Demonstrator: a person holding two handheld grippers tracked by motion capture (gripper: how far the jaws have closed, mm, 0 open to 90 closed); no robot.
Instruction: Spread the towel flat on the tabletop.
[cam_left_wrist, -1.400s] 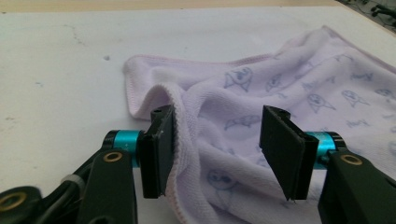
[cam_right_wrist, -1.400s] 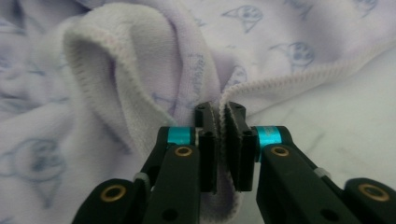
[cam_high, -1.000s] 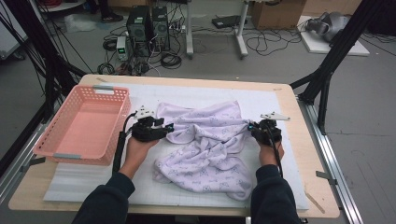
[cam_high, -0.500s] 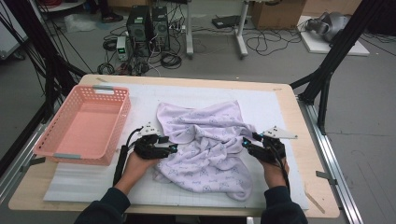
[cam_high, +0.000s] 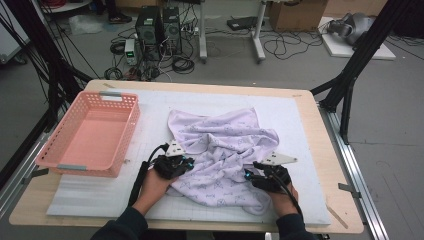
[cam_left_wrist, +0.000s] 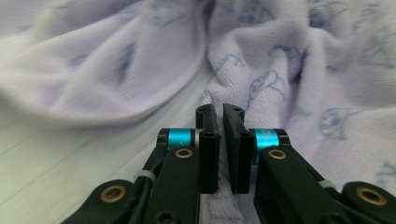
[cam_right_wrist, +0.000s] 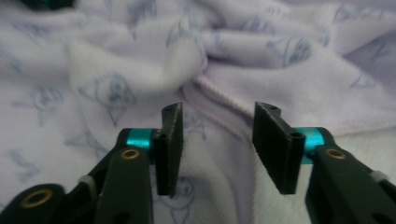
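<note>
A lavender cloth (cam_high: 225, 142) with small blue prints lies rumpled on the white mat (cam_high: 295, 125). My left gripper (cam_high: 189, 163) is at the cloth's near left edge. In the left gripper view that gripper (cam_left_wrist: 219, 112) has its jaws pressed nearly together, with a fold of the cloth (cam_left_wrist: 289, 70) pinched between them. My right gripper (cam_high: 248, 175) is at the cloth's near right side. In the right gripper view it (cam_right_wrist: 218, 116) stands open over the cloth (cam_right_wrist: 116, 70), and a stitched hem runs between its jaws.
A pink plastic basket (cam_high: 129, 125) sits empty on the table's left side, a hand's width from my left gripper. The wooden table edge (cam_high: 320, 150) frames the mat. Black stand legs, cables and computer boxes are on the floor beyond.
Both hands have drawn back toward the table's near edge, and the cloth has come with them and bunched up. The right gripper's jaws now stand apart.
</note>
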